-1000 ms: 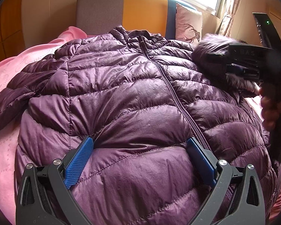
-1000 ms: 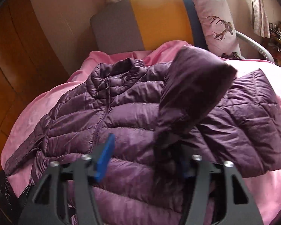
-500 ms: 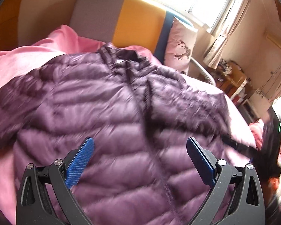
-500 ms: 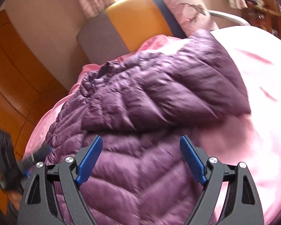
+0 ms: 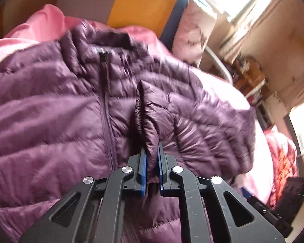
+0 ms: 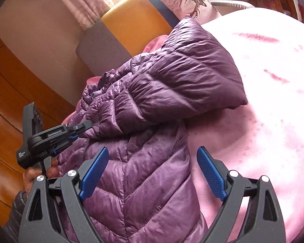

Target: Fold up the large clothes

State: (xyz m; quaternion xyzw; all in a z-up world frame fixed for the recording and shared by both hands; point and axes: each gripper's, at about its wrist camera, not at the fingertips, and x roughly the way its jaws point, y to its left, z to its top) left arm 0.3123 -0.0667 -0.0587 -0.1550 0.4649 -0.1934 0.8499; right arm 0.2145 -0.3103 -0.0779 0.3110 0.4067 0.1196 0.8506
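Left gripper has just closed, pinching the sleeve cuff of the jacket; right gripper has just been opening, wide and empty.

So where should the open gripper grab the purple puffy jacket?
Best bet: the jacket's side edge, reached from the bare pink blanket side. That edge lies flat and free right ahead of the open right gripper.

The left tongs and right tongs share 1 build: black slotted arms, round silver screws, ribbed blue pads. A hand shows a dark quilted sleeve; white lettering marks the left body.
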